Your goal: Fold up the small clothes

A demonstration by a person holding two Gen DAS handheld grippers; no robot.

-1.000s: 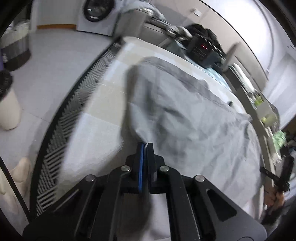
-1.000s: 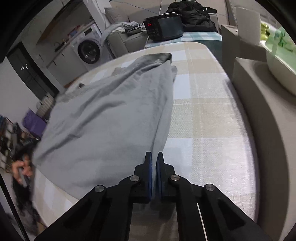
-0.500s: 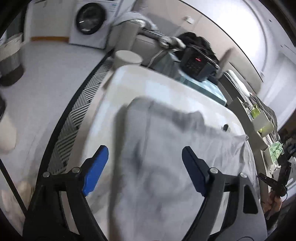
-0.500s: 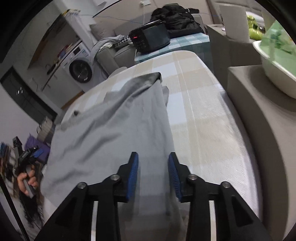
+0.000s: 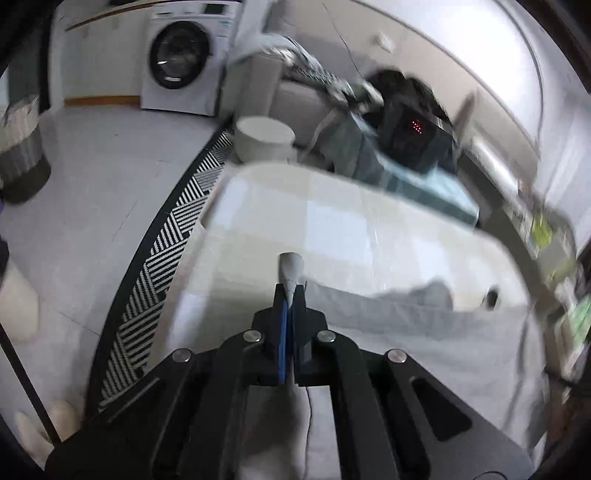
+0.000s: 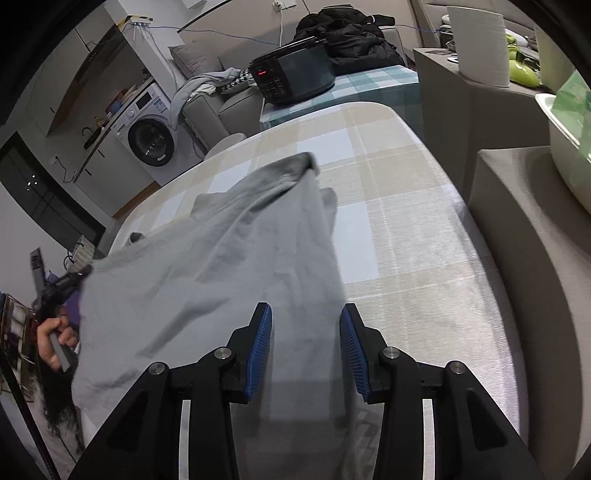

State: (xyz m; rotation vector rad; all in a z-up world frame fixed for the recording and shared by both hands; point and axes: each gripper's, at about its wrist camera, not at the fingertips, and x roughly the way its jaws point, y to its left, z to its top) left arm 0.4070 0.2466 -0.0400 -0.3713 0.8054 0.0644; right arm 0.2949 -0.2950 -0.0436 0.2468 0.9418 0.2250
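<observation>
A grey garment point(image 6: 236, 280) lies spread on the table's checked cloth point(image 6: 399, 206). In the left wrist view my left gripper point(image 5: 290, 295) is shut on a fold of the grey garment point(image 5: 406, 332), and a small tuft pokes out past the fingertips. The right wrist view shows that left gripper point(image 6: 64, 284) at the far left, on the garment's corner, with a hand point(image 6: 51, 332) on its grip. My right gripper point(image 6: 306, 332) stands open above the garment's right edge. Cloth lies under the gap and the blue pads point(image 6: 262, 332) do not press it.
A black cooker point(image 6: 295, 77) and dark clothes point(image 6: 343, 33) sit beyond the table's far end. A grey ledge point(image 6: 535, 258) with a white bowl point(image 6: 569, 155) runs along the right. A washing machine point(image 5: 181, 55), a round white stool point(image 5: 264, 138) and a striped rug point(image 5: 166, 251) lie to the left.
The left gripper opened wide, travelled along the garment toward the table's far end and shut on a fold. The right gripper went from shut to open and advanced a little over the garment.
</observation>
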